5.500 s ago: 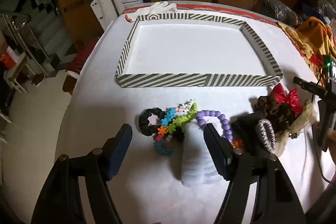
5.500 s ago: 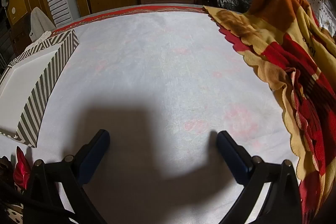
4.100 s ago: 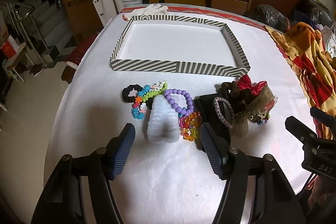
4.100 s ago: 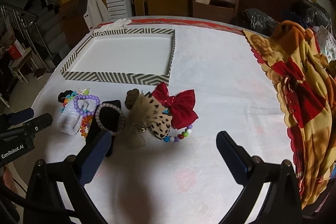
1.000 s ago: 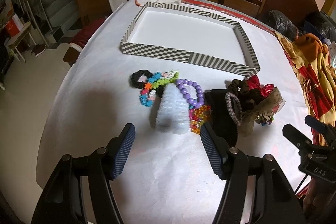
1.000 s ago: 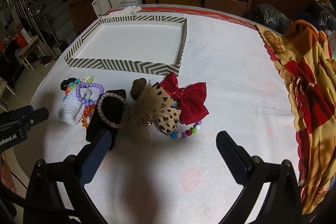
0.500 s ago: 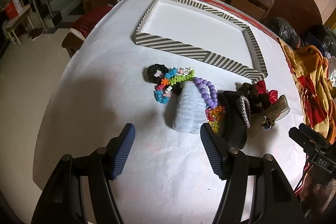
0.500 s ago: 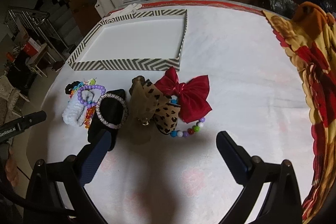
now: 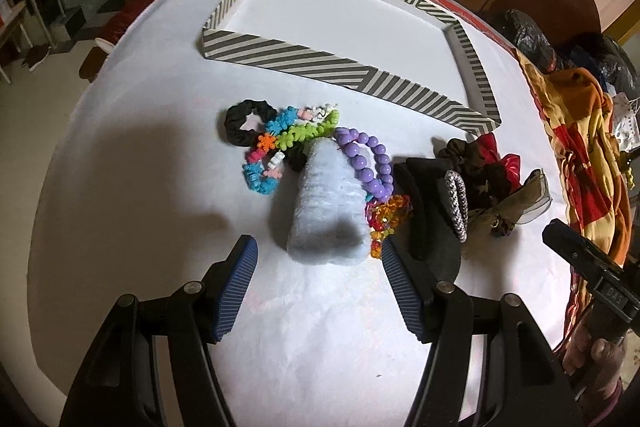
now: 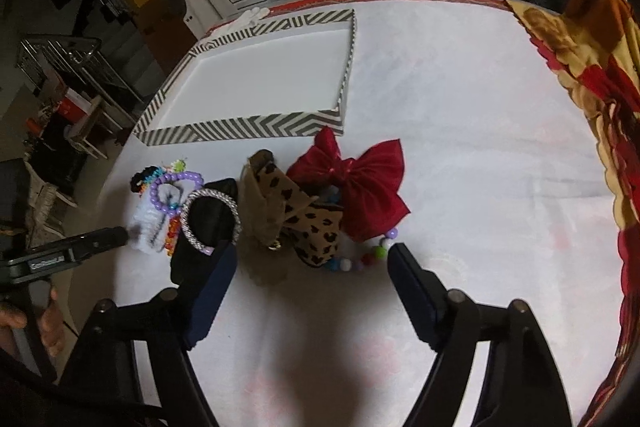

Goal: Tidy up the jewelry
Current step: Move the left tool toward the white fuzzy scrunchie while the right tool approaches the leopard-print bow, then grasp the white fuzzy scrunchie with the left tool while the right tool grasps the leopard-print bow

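Your left gripper (image 9: 316, 283) hovers over a round tabletop (image 9: 140, 195) covered in a white cloth, its jaws spread wide with nothing between them. Just ahead of the blue pads lies a fluffy pale blue band (image 9: 326, 207), close to the jaws but not touched. To its left sit a black scrunchie (image 9: 240, 123) and a string of bright plastic links (image 9: 288, 135) in green, blue, orange and pink. A purple bead bracelet (image 9: 368, 159) rests against the fluffy band's right side, with an orange and pink bead bracelet (image 9: 386, 215) just below it.

Your right gripper (image 10: 310, 263) points down at the right half of the same pile. Its jaws have just been closing partway but are not pressing on anything, and they stand either side of a leopard print bow (image 10: 308, 223). A red bow (image 10: 360, 183) lies just beyond it, touching it, and a string of coloured beads (image 10: 360, 259) curls beneath both, near the right pad. Left of the leopard bow is a black pouch (image 10: 208, 223) with a sparkly bangle (image 10: 208, 215) lying on top.

Beyond the whole pile, apart from it, sits a shallow striped tray (image 9: 304, 61) with a plain white floor. A red and yellow blanket (image 10: 592, 75) is heaped along the tabletop's right edge
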The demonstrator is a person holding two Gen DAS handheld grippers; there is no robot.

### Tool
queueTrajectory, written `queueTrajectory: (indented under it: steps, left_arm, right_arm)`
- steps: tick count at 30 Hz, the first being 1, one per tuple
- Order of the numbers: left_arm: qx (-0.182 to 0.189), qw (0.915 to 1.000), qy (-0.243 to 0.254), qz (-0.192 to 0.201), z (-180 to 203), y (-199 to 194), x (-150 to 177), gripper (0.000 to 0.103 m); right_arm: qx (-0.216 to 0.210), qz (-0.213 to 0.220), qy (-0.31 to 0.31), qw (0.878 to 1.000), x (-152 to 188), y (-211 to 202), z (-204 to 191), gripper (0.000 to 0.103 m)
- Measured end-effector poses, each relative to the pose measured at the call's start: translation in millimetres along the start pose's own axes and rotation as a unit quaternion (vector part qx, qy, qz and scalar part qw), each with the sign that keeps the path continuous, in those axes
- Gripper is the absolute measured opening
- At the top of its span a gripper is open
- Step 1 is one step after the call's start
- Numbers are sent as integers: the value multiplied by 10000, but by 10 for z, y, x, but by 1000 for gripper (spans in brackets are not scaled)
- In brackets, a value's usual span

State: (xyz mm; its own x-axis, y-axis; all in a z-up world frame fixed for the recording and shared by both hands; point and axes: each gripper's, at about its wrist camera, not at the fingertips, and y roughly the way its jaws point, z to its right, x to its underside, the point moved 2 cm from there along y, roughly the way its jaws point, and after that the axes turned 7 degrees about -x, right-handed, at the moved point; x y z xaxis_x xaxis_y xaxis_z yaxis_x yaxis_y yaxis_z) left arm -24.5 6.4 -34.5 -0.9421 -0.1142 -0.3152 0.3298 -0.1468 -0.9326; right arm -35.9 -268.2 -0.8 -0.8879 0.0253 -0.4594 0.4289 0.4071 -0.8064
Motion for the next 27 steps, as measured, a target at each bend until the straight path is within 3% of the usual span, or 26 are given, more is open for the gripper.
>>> queueTrajectory:
  steps: [10,15,16,17,18,19,22,27]
  left_arm:
    - [23,9995,200,-259,79,209,-58,59]
    - [38,9990,274,-351,109,294,-60,58]
    - [55,9990,272,-349,109,301,-61,52]
    - [75,9989,283,-354,109,312,-59,47]
    - [65,9988,301,-370,108,327,-56,40]
    - [80,9988,299,-370,106,335,-56,39]
    - [207,9990,227,-338,57,326,-59,34]
    - [190,9996,110,-165,-38,202,-56,26]
  right_arm:
    - [-99,51,-302,9995,-149,200,-174,82]
    - [-12,-230,-691,9973,-214,479,-293,81]
    - [40,-298,-738,9968,-205,536,-299,74]
    - [47,-375,-739,9966,-189,596,-298,55]
    - [-14,-436,-671,9968,-168,637,-286,44]
    - [-135,-478,-554,9972,-145,673,-266,27]
    - [-406,-332,-337,9981,-69,637,-245,20]
    - [-524,-11,-346,9980,-44,415,-299,19]
